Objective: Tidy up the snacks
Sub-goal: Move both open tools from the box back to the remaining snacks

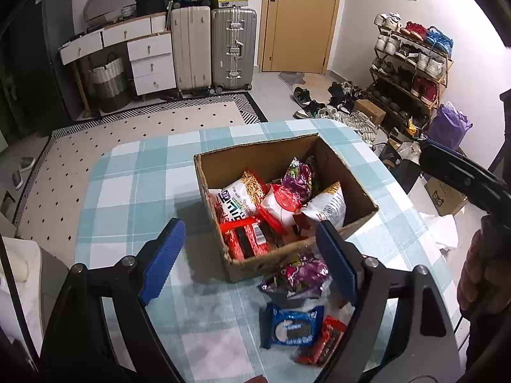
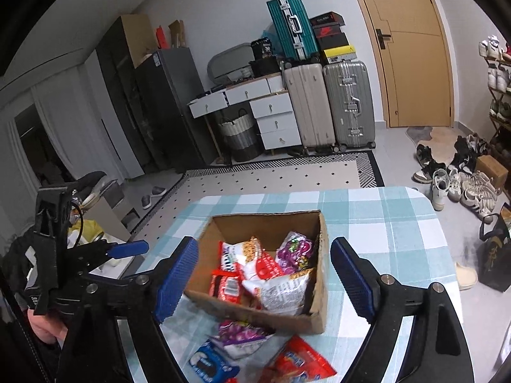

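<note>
Left wrist: left tool point(image 1: 252, 255) agape, above cardboard box point(image 1: 348, 175)

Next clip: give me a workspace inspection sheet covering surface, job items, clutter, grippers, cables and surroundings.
Surface: table under a blue-and-white checked cloth.
Job's things: open cardboard box holding several snack packets; outside, near its front wall, lie a purple packet, a blue cookie pack and a red packet.
Clutter: nothing seen on the table.
Grippers: left gripper and right gripper both open, empty, above the table.
Cables: a black cable on the left tool.
Surroundings: suitcases, drawer unit, shoe rack, door.
</note>
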